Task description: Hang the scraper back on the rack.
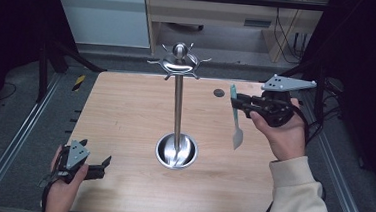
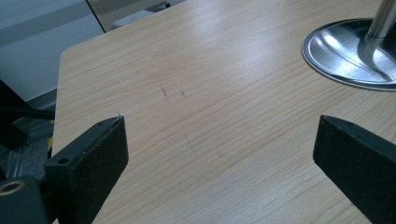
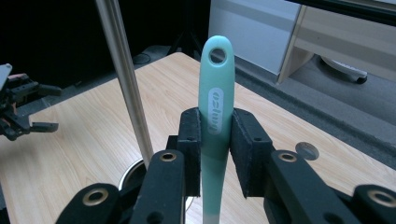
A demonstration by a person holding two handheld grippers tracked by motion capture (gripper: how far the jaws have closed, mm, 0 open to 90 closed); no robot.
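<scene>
A metal hanging stand rises from the middle of the table, with a round base [image 1: 176, 153] [image 2: 348, 51], a thin pole [image 1: 178, 105] [image 3: 123, 79] and a hooked crown [image 1: 179, 61]. To its right and above the table, my right gripper [image 1: 237, 101] [image 3: 215, 128] is shut on the teal handle [image 3: 216, 100] of a utensil [image 1: 235, 120]. The utensil hangs with its pale blade [image 1: 237, 138] downward and its handle hole upward. My left gripper [image 1: 102, 168] [image 2: 219, 126] stands open over the front left of the table with nothing between its jaws.
The wooden table [image 1: 125, 111] has a small dark round mark [image 1: 219, 92] [image 3: 303, 150] near its far right. Metal rails run along both sides. A wooden desk [image 1: 217, 18] stands beyond the far edge. In the right gripper view the left gripper [image 3: 23, 109] shows farther off.
</scene>
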